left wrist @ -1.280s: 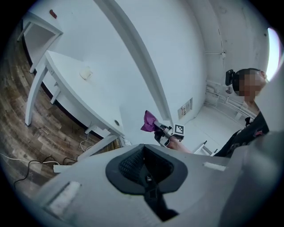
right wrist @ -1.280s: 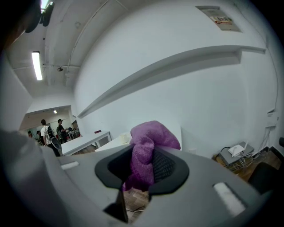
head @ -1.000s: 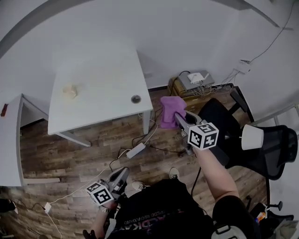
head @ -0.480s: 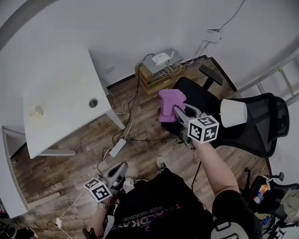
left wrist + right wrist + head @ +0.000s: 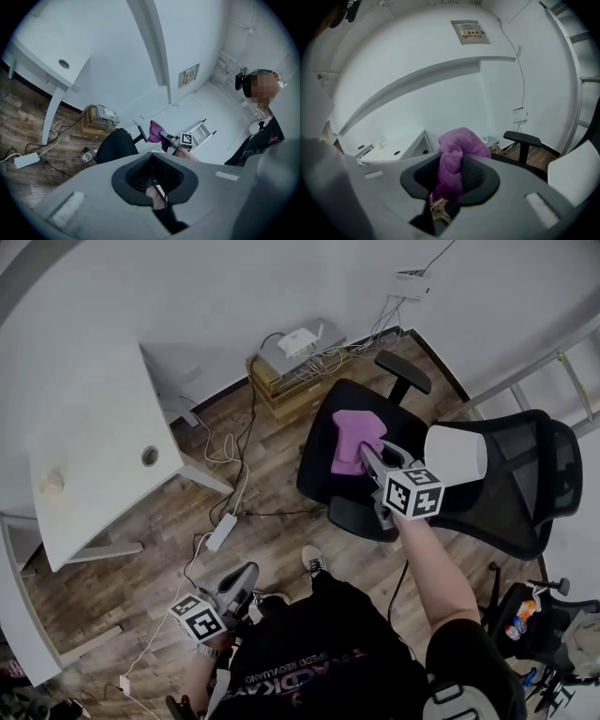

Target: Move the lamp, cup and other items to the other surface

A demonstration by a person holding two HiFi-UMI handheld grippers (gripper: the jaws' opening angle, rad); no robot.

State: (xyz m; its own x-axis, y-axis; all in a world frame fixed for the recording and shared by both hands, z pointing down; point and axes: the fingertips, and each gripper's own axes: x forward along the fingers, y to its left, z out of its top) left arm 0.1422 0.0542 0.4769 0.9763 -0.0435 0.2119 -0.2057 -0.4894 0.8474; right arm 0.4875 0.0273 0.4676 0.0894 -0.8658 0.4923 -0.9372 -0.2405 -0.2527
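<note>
right gripper point(image 5: 362, 449) fingers point(image 5: 374, 463) clamped on purple cloth point(image 5: 352, 432), over chair point(image 5: 321, 474) centre frame, left gripper point(image 5: 249, 569) fingers together, lower left

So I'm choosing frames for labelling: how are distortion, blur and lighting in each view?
Head view: dim, walls bowed by the wide lens, purple cloth crisp. Left gripper view: dark round vignette, mosaic patch upper right. Right gripper view: same vignette, cloth sharp.
</note>
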